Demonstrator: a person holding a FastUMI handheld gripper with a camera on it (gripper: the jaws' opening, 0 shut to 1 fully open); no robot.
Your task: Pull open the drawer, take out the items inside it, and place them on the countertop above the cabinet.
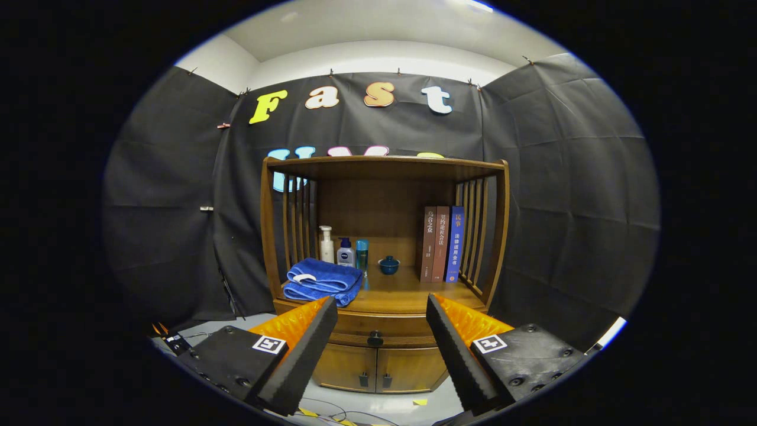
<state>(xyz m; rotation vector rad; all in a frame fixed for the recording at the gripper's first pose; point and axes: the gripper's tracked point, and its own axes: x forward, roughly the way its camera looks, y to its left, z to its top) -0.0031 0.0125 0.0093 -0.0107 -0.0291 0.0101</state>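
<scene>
- Wooden cabinet point(378, 361) stands straight ahead of the gripper point(381, 337), drawer point(378, 331) shut under the countertop point(408, 293).
- Fingers spread wide, holding nothing.
- Dark drawer knob point(375, 338) sits between the fingertips, beyond them, so the reach is likely dead forward.

The wooden cabinet point(384, 296) stands on a pale floor point(378, 405). On its countertop point(402, 293), a folded blue towel point(323, 280) lies at 9 o'clock. Behind it, toward 10 o'clock, stand a white pump bottle point(326, 244), a dark blue bottle point(345, 252) and a teal bottle point(362, 255). A small lidded blue bowl point(388, 264) sits at centre. Three upright books point(442, 244) stand at 3 o'clock.

The gripper point(381, 349) hangs with fingers wide apart before the closed drawer point(378, 331).
</scene>
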